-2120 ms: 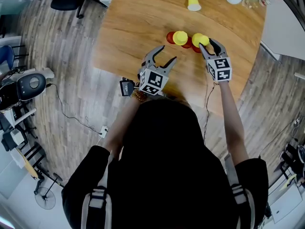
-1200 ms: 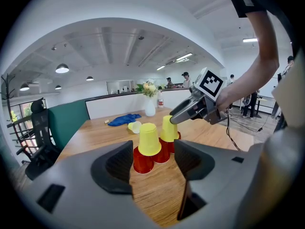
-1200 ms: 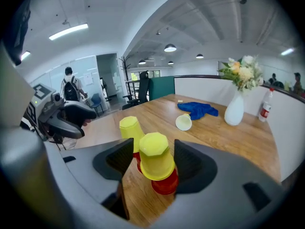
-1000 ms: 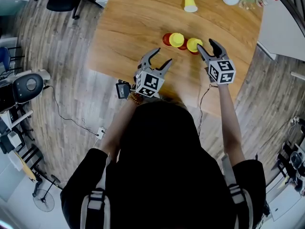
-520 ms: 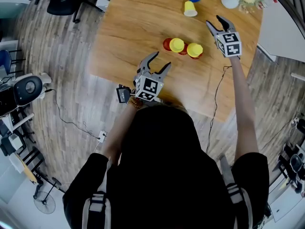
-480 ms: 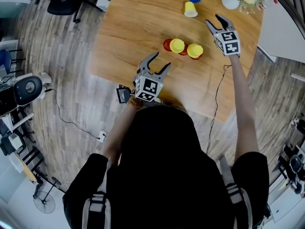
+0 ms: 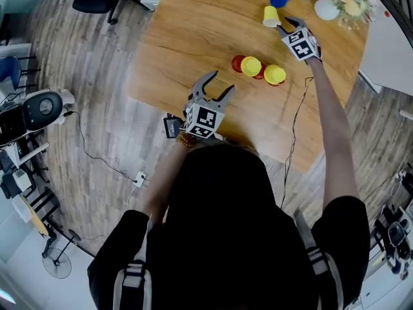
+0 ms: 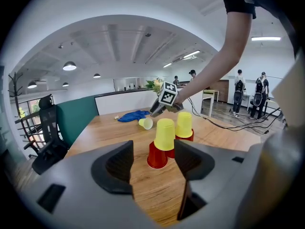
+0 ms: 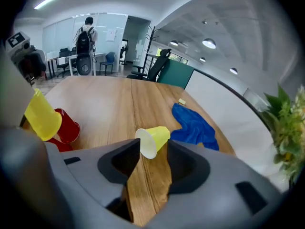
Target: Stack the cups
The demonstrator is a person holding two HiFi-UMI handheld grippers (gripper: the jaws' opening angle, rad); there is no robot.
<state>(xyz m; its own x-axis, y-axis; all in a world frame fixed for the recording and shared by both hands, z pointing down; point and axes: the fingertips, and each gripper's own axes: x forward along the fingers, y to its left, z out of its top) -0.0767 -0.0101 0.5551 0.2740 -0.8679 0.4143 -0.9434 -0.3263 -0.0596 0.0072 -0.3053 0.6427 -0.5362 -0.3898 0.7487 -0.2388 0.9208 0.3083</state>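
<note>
Right hand-held gripper [image 9: 153, 150], jaws just closing, half-spread, straddled yellow cup [image 7: 270, 16] lying sideways on counter [image 7: 181, 37]; not yet pinched. Risk: off-centre squeeze could roll or crush it. Left hand-held gripper [image 8: 152, 159] spread, empty.

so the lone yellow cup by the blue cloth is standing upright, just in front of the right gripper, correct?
Not upright: the yellow cup lies on its side on the table, as the right gripper view shows. The rest holds: it is by the blue cloth, just in front of the right gripper. The jaws have just been closing, with the cup at their tips but not yet gripped.
</note>
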